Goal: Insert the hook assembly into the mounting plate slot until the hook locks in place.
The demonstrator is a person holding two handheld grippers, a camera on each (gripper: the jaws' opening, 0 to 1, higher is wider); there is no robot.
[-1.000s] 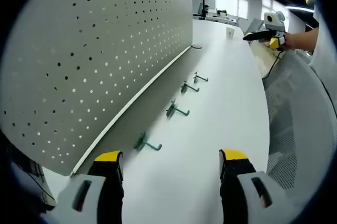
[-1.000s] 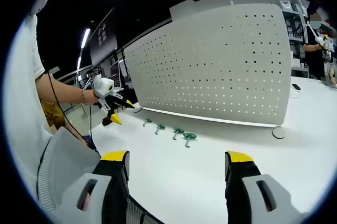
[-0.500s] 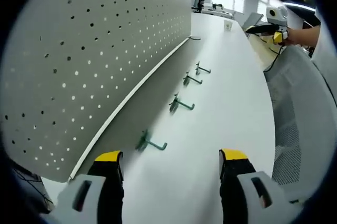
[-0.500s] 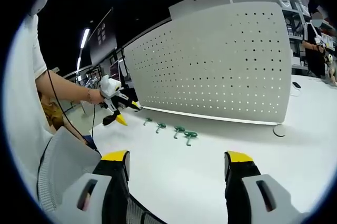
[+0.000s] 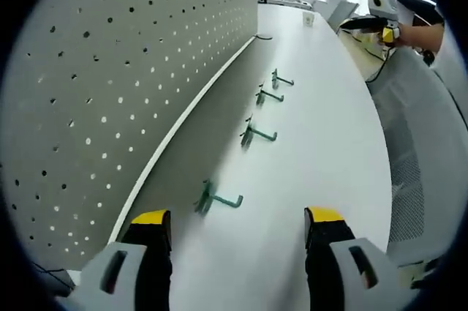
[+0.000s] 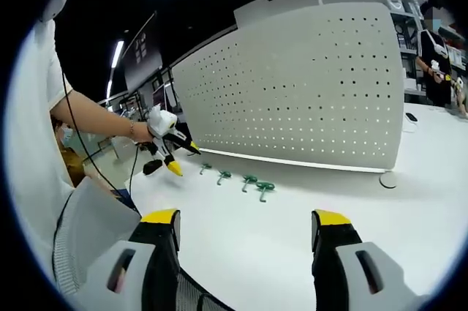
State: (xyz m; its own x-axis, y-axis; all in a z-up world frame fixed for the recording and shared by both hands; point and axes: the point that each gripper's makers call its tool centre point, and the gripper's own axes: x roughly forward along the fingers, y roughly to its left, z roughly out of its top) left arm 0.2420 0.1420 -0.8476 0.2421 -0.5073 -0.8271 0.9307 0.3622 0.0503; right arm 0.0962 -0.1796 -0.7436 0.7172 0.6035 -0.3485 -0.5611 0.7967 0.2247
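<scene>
White tabletop [image 5: 329, 128] runs away from us in the left gripper view, and four green hooks lie on it in a row beside the foot of the grey perforated panel [image 5: 110, 69]. We see the nearest hook [image 5: 217, 198] at about 12 o'clock from our left gripper [image 5: 240, 225], just beyond its yellow-tipped jaws, which stand wide apart with nothing between them. The second hook [image 5: 256, 134], the third hook [image 5: 267, 96] and the farthest hook [image 5: 280, 79] follow toward 12 o'clock, each apart from the next. None of them sits in the panel; all rest flat on the table, near its lower edge. At about 1 o'clock, high in this view, a hand holds the other tongs over the far table edge.

From the right gripper view the panel [image 6: 307, 91] stands upright across the middle, and the row of hooks [image 6: 241, 181] lies in front of its base at about 11 o'clock from our right gripper [image 6: 245, 225], well apart from it. Its jaws too are spread wide and grip nothing. At 10 o'clock a person's hand [image 6: 142, 134] carries the left tongs, its yellow tips parted and pointing down toward the near end of the row, empty as far as we can tell
</scene>
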